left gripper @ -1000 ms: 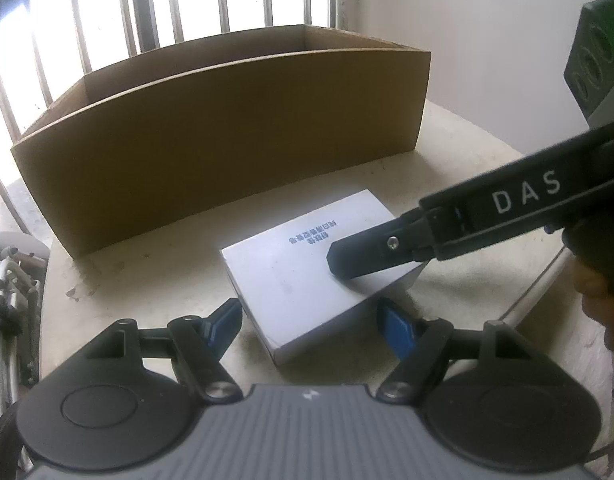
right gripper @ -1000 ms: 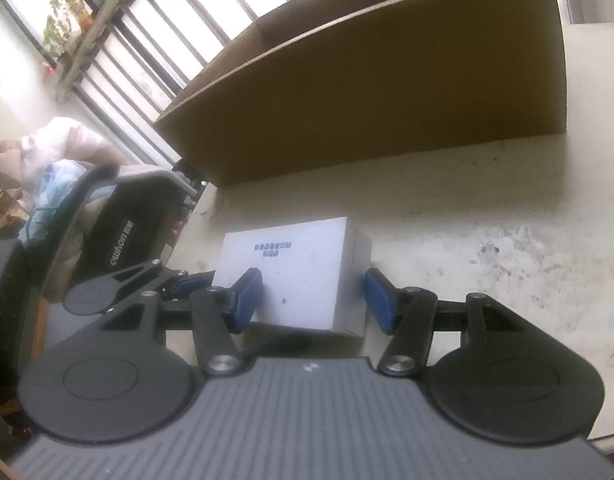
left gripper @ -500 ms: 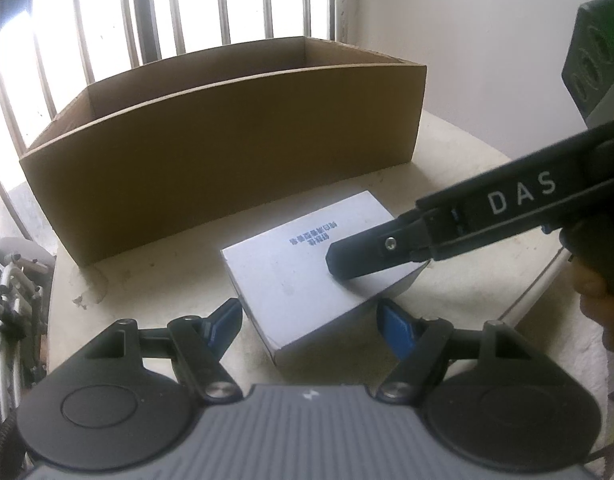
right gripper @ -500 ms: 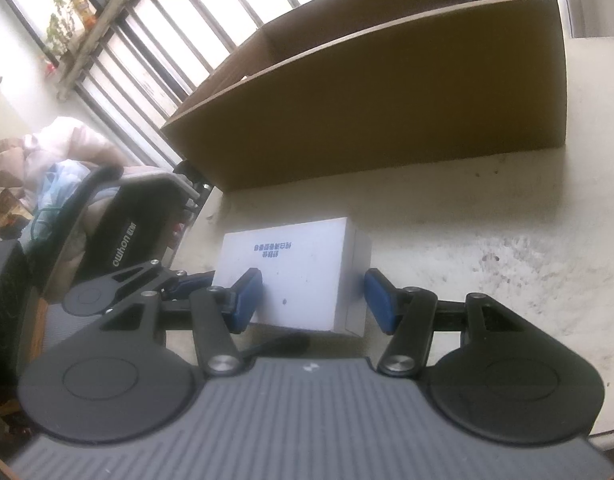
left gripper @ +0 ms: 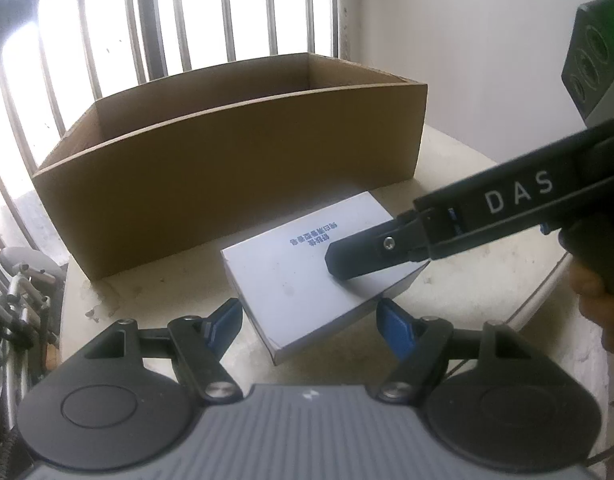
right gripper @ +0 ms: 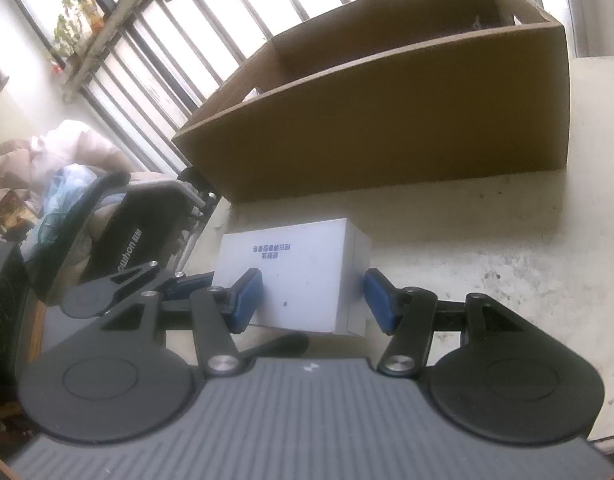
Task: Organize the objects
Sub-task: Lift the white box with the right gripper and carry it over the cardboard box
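Observation:
A white box (left gripper: pixel 307 276) with blue print lies flat on the pale round table (left gripper: pixel 147 292), just in front of a big open cardboard box (left gripper: pixel 235 168). My left gripper (left gripper: pixel 311 320) is open, its blue pads on either side of the box's near corner, not touching. My right gripper (right gripper: pixel 313 300) is open and straddles the white box (right gripper: pixel 303 276); its pads stand close beside the box's two sides. In the left wrist view one right gripper finger reaches over the box top. The cardboard box (right gripper: pixel 387 128) stands behind.
A barred window (left gripper: pixel 187 20) runs behind the cardboard box. A white wall (left gripper: pixel 467 40) is at the right. The table edge (left gripper: pixel 547 292) curves close on the right. A black chair (right gripper: pixel 139 220) and piled clutter (right gripper: pixel 47 176) stand off the table's left side.
Both grippers have risen and tilted slightly, so more of the cardboard box interior shows. The white box has stayed where it was and the jaws keep the same width.

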`<state>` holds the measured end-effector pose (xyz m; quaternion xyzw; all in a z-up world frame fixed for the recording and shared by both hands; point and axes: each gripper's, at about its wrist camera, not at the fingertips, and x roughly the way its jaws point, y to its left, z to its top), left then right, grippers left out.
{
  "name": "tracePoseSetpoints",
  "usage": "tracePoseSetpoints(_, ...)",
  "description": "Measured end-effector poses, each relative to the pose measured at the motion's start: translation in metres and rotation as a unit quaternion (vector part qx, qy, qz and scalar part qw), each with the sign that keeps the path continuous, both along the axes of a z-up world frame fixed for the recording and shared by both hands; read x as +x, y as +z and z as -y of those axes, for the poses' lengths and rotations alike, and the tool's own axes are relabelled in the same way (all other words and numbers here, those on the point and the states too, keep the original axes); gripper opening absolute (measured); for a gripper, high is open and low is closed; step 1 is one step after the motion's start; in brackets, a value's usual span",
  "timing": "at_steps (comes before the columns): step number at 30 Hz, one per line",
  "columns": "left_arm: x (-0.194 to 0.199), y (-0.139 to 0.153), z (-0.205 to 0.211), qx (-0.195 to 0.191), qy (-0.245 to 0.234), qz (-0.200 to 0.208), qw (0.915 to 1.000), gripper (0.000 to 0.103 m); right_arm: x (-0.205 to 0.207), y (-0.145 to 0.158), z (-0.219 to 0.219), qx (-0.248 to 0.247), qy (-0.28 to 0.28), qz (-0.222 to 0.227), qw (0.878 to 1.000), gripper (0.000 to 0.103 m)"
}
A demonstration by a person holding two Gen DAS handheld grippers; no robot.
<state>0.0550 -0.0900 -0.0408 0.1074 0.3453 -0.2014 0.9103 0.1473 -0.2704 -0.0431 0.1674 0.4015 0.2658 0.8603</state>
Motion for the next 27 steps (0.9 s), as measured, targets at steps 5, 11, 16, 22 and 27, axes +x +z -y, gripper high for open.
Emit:
tracePoseSetpoints(5, -0.002, 0.003, -0.001, -0.001, -0.001, 0.002, 1.0, 0.075, -0.001, 0.002, 0.0, 0.002, -0.001, 0.002, 1.0, 0.056)
tracePoseSetpoints(11, -0.006, 0.013, 0.001, -0.002, 0.002, 0.014, 0.9999, 0.075, -0.002, 0.008, 0.002, 0.002, -0.001, 0.011, 1.0, 0.056)
tracePoseSetpoints(16, -0.005, 0.024, 0.001, -0.003, 0.005, 0.026, 0.9996, 0.075, -0.001, 0.017, 0.004, 0.005, 0.0, 0.021, 1.0, 0.056)
tracePoseSetpoints(22, 0.0, 0.043, 0.001, -0.003, 0.007, 0.047, 0.9989, 0.075, 0.002, 0.03, 0.007, 0.014, -0.001, 0.036, 0.999, 0.056)
tracePoseSetpoints(27, 0.012, 0.063, 0.001, -0.005, 0.009, 0.067, 0.9977, 0.075, 0.007, 0.045, 0.008, 0.017, 0.0, 0.056, 0.998, 0.056)
